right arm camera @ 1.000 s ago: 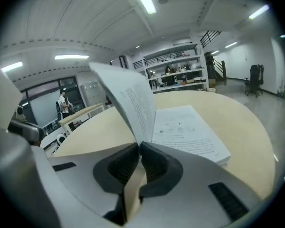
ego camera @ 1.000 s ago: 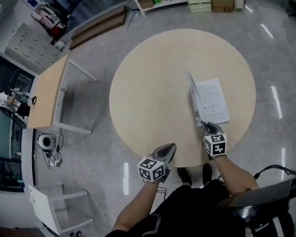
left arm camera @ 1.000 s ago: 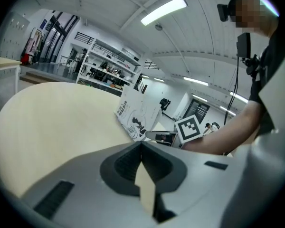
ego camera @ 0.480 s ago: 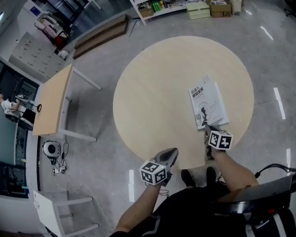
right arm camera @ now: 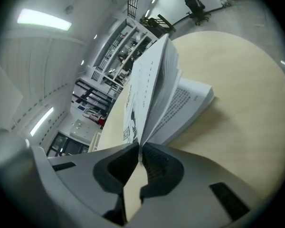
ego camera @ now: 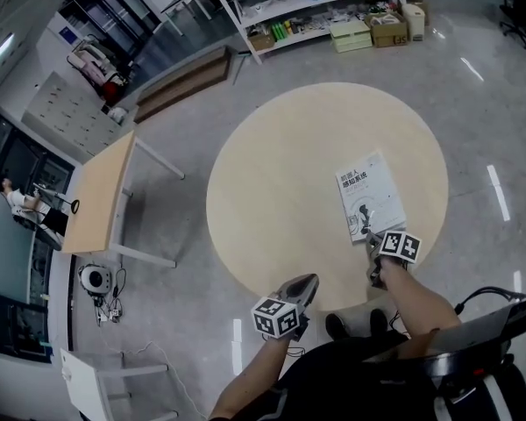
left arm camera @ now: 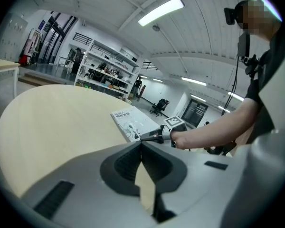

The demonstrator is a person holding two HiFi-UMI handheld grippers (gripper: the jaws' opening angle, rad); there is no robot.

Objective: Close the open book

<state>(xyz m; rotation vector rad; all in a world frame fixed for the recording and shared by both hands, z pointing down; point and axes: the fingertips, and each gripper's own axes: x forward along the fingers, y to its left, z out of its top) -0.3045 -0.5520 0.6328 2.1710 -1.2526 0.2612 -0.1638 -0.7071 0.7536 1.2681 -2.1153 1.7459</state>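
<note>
Book [ego camera: 371,198] almost shut, right gripper [ego camera: 373,235] grasping its cover.

Head view: a second ago the cover stood upright. Now the book lies front cover up on the right side of the round table [ego camera: 272,191], with the left gripper [ego camera: 307,281] at the table's near rim. Left gripper view: its jaws are clenched on nothing, and the cover print is too small to read. Right gripper view: its jaws pinch the cover's corner, and the cover is raised off the fanned pages, a gap the head view hides.
</note>
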